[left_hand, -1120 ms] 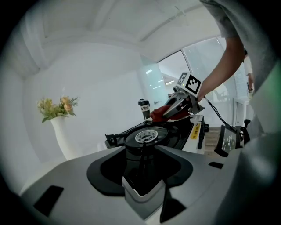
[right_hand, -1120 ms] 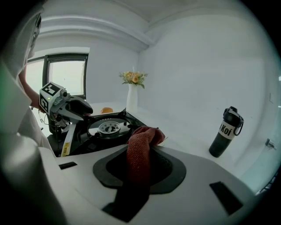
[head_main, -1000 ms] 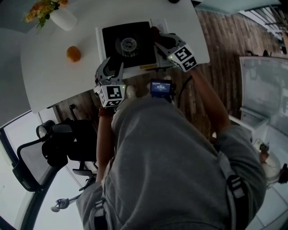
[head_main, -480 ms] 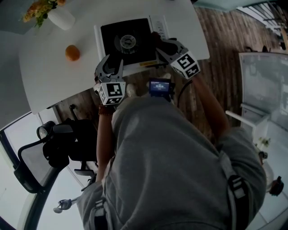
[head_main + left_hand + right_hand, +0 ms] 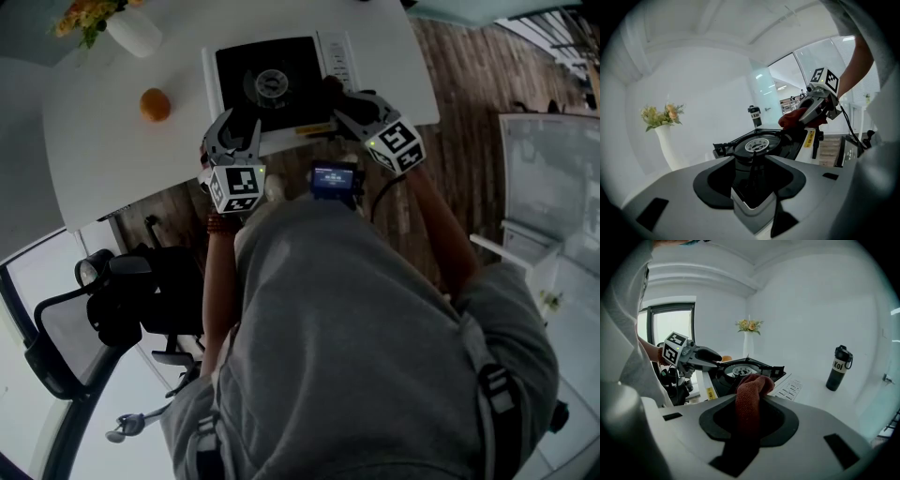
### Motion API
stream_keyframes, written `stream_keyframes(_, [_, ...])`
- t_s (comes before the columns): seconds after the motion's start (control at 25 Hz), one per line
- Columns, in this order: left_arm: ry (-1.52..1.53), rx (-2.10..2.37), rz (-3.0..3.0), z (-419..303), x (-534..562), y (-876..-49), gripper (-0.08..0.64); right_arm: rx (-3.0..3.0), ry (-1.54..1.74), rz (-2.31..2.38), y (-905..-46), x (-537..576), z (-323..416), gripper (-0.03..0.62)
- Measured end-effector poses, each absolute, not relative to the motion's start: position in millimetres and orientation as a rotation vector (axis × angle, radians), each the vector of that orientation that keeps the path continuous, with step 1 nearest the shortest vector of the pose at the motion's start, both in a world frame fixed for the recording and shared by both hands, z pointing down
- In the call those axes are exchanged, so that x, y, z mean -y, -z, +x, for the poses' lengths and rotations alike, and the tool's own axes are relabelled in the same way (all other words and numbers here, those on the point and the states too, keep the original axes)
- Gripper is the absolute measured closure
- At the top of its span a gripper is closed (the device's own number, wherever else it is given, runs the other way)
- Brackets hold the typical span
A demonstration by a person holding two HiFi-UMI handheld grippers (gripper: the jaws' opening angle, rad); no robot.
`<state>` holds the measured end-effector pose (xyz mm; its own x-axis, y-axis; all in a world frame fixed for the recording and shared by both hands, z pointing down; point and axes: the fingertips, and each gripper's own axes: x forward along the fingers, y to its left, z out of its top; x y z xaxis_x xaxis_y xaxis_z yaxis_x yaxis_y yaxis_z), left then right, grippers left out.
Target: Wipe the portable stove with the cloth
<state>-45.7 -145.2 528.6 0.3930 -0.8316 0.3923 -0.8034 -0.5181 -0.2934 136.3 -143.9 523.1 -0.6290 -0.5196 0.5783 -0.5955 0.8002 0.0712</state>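
Note:
The portable stove, black-topped with a white body and a round burner, lies on the white table. My right gripper is shut on a dark red cloth, which rests at the stove's right side beside the control strip. The right gripper view shows the cloth bunched between the jaws, with the stove just beyond. My left gripper stands with its fingers apart at the stove's near left edge. Whether they press on that edge is unclear. In the left gripper view the burner lies straight ahead.
An orange and a white vase of flowers stand on the table left of the stove. A dark bottle stands beyond the stove's right side. A black office chair is on the floor at the lower left.
My right gripper has slid with the cloth toward me along the stove's right side. The left gripper has stayed put.

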Motion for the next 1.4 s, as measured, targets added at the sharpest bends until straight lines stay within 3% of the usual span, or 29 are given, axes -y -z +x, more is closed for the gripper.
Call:
stream_keyframes(0.36, [0.769, -1.478, -2.599, -44.7, 143.9, -528.8, 0.344, 2.432, -0.307, 0.813, -518.5, 144.1, 143.1, 0.48])
stream_keyframes(0.68, [0.678, -1.458, -2.641, -47.0, 142.1, -524.8, 0.343, 2.4, -0.288, 1.121, -491.3, 234.4, 165.3, 0.466])
stream_keyframes(0.76, [0.684, -1.444, -2.649, -46.4, 141.5, -524.6, 0.344, 2.383, -0.286, 1.126, -496.7, 253.1, 159.0, 0.448])
stream_keyframes(0.88, [0.699, -1.433, -2.65, -44.6, 139.9, -525.8, 0.344, 2.349, -0.261, 1.046, -509.8, 265.4, 146.0, 0.325])
stream_keyframes(1.16, [0.653, -1.426, -2.684, -45.6, 138.8, -524.6, 0.344, 2.451, -0.333, 1.016, -492.5, 230.4, 154.0, 0.314])
stream_keyframes(1.28, [0.634, -1.432, -2.71, -47.6, 139.7, -524.3, 0.344, 2.396, -0.303, 1.091, -498.5, 232.6, 170.0, 0.343])
stream_keyframes(1.4, [0.631, -1.424, -2.712, -47.7, 138.8, -524.4, 0.344, 2.349, -0.326, 1.145, -505.3, 245.5, 176.8, 0.468])
